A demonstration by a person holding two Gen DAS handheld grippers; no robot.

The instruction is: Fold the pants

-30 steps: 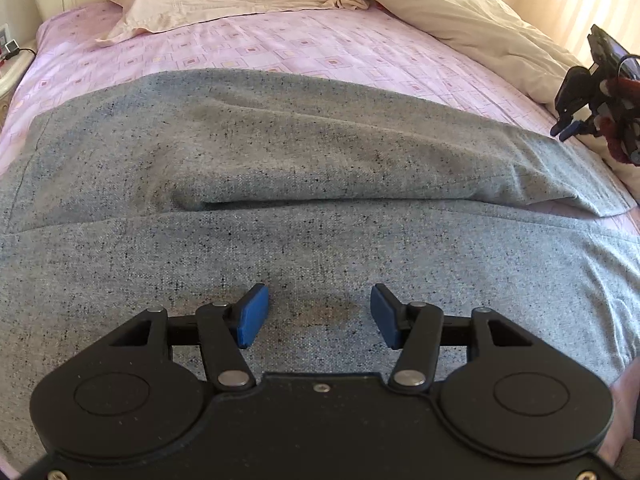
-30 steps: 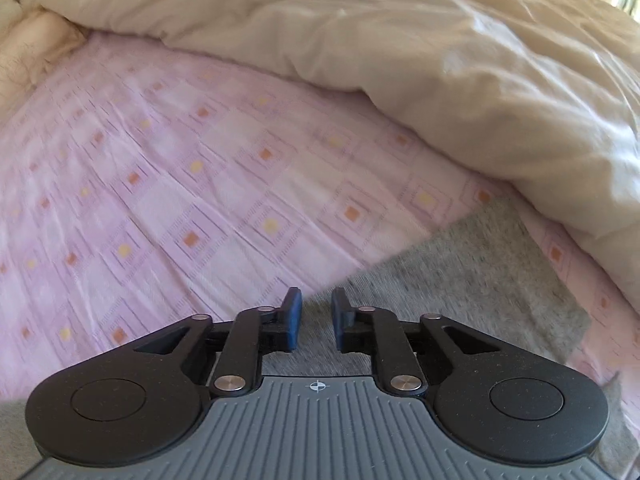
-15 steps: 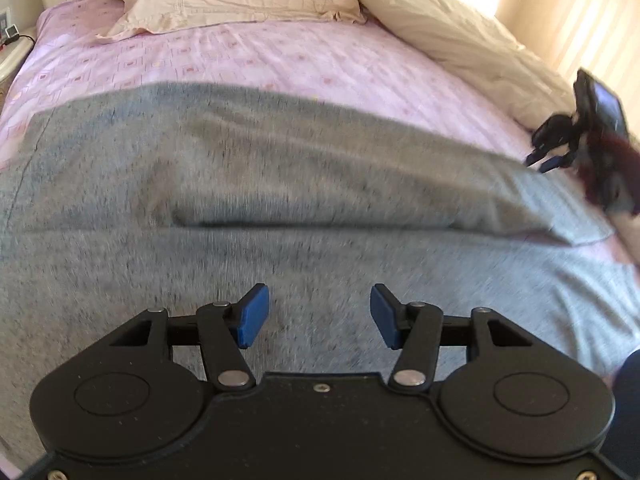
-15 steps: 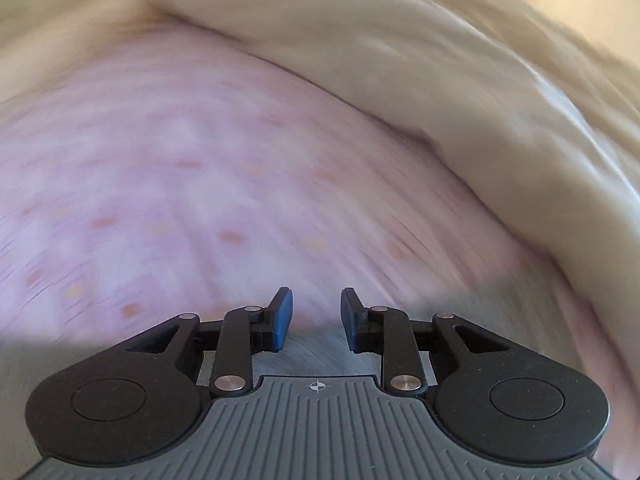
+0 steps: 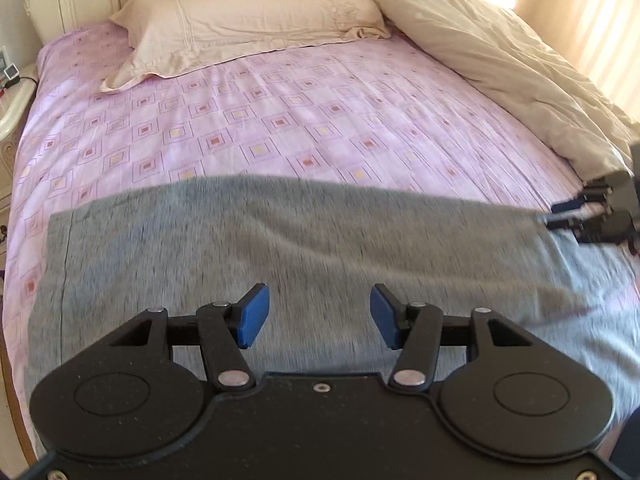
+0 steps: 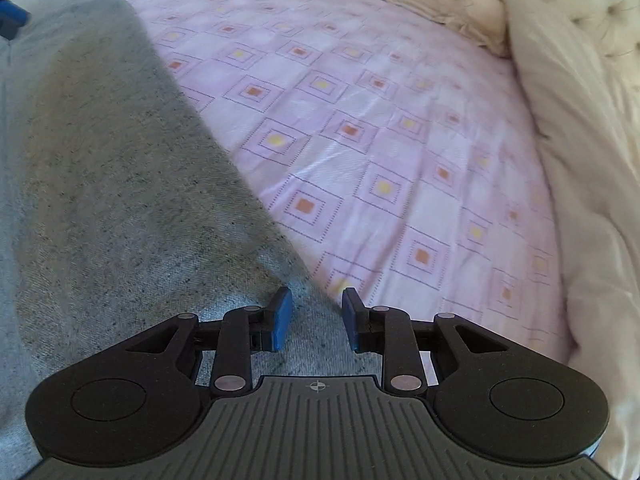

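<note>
Grey pants (image 5: 280, 240) lie spread flat across the pink patterned bed sheet (image 5: 280, 120), one leg laid over the other. My left gripper (image 5: 316, 316) is open and empty, above the middle of the pants. My right gripper (image 6: 316, 316) is open and empty, low over the far edge of the pants (image 6: 120, 200) near the leg end. The right gripper also shows in the left wrist view (image 5: 576, 216) at the right end of the pants.
A beige pillow (image 5: 248, 24) lies at the head of the bed. A cream duvet (image 5: 500, 68) is bunched along the right side, also in the right wrist view (image 6: 580, 200). A tufted headboard (image 6: 592, 4) and a white nightstand (image 5: 12, 108) border the bed.
The left gripper has pulled back and up, so more bed shows. The right gripper has swung round and opened wider, now over the pants' far edge. The pants lie flatter.
</note>
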